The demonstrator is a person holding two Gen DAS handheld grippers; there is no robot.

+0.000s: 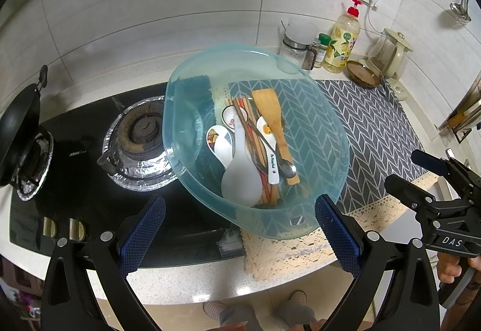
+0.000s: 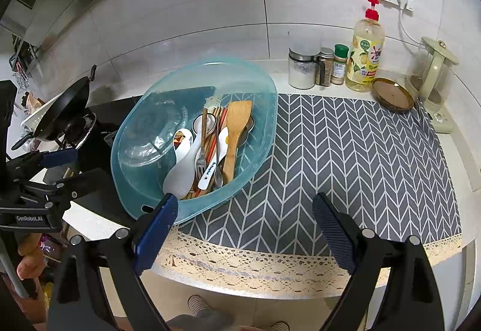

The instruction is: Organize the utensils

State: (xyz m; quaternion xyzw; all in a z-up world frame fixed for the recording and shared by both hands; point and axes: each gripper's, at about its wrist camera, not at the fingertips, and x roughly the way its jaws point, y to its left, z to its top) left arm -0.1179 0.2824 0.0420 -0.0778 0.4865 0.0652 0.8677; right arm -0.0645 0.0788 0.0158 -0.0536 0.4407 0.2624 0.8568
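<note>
basin: translucent teal plastic basin [image 1: 312, 132], oval, sat on the counter straddling the edge of the gas hob [image 1: 90, 150] and the grey herringbone mat [image 2: 360, 156]
utensils: all piled inside the basin – wooden spatula [image 2: 236, 132], white rice paddle [image 2: 180, 171], ceramic spoons [image 1: 221, 141], a metal spoon [image 1: 287, 169], a fork [image 2: 202, 156], chopsticks [image 1: 240, 108]; none sorted out yet
long axis: handles run roughly front-to-back, bundle lying near-parallel, ends nearest the person resting against the basin's front wall
left gripper: [image 1: 240, 236] jaws spread wide, nothing held; hovers above the counter front edge, basin's front rim directly ahead between the pads
right gripper: [image 2: 245, 230] jaws spread wide, nothing held; over the mat's lace border, basin ahead and to its left, left pad [image 2: 156, 228] overlapping the basin rim in view – contact cannot be confirmed
nearer arm: left is judged better lined up on the pile; right sits offset towards the bare mat
key relation: utensils lie forward of and below both jaws, inside a raised wall, so a reach over the rim and down is needed; jaw line should be set across the handles, not along them
step: judged as pre-grasp, task barely begun
risk: overlapped handles may come up together; slick ceramic may slip
free space: bare mat to the right is judged the likely laying-out area
</note>
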